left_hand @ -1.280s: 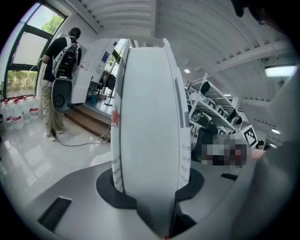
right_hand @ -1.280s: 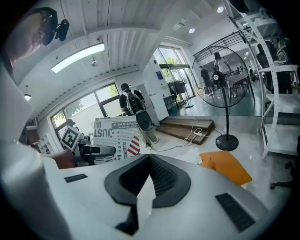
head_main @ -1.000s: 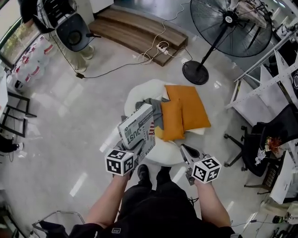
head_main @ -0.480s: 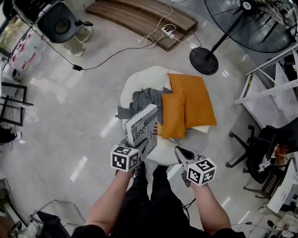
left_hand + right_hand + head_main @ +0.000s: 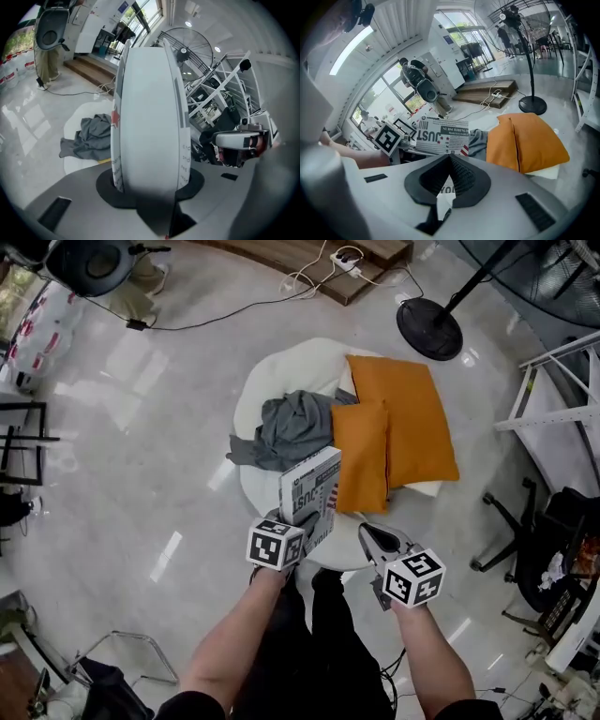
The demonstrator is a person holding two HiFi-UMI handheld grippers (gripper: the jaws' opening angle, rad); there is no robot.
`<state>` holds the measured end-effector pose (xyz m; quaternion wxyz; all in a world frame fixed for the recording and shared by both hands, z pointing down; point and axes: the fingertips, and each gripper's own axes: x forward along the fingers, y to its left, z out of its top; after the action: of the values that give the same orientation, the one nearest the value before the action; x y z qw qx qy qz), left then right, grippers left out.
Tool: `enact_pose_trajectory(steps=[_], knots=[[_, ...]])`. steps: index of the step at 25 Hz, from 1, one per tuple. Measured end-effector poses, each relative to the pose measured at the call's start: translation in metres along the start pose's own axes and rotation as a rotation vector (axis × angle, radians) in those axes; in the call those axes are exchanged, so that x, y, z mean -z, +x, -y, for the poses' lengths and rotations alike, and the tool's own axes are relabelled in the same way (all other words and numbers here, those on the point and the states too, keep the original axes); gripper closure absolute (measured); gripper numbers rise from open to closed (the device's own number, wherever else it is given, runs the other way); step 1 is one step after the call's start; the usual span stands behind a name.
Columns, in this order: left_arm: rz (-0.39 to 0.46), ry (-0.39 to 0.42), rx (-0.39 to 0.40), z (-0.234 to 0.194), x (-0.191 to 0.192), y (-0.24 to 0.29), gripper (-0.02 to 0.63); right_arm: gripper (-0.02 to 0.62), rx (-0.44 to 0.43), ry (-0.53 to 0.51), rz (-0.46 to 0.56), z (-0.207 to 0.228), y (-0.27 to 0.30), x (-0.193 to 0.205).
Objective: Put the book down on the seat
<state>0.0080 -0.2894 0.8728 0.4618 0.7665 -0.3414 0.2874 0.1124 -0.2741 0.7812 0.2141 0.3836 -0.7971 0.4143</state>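
- Left gripper (image 5: 300, 524) clamps the book (image 5: 314, 487) by its near end, with the long axis pointing forward.
- Book hangs above the seat's (image 5: 272, 381) bare near edge.
- Right gripper (image 5: 374, 538), jaws together, holds nothing.

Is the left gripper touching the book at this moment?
Touching. The left gripper view shows the book standing on edge inside the left gripper, with both jaws pressed against its covers and no gap on either side.
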Motion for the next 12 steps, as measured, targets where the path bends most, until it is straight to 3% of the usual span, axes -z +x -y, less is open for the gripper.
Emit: enact_pose_trajectory(steps=[5,12], knots=[[-0.07,-0.058,-0.004,-0.024,0.019,0.052,0.446,0.581,0.007,0.021,-0.039,0.025,0.018,0.024],[-0.193,-0.034,-0.02,-0.052,0.053,0.114,0.446,0.581,0.007,0.029,-0.07,0.047,0.024,0.05]])
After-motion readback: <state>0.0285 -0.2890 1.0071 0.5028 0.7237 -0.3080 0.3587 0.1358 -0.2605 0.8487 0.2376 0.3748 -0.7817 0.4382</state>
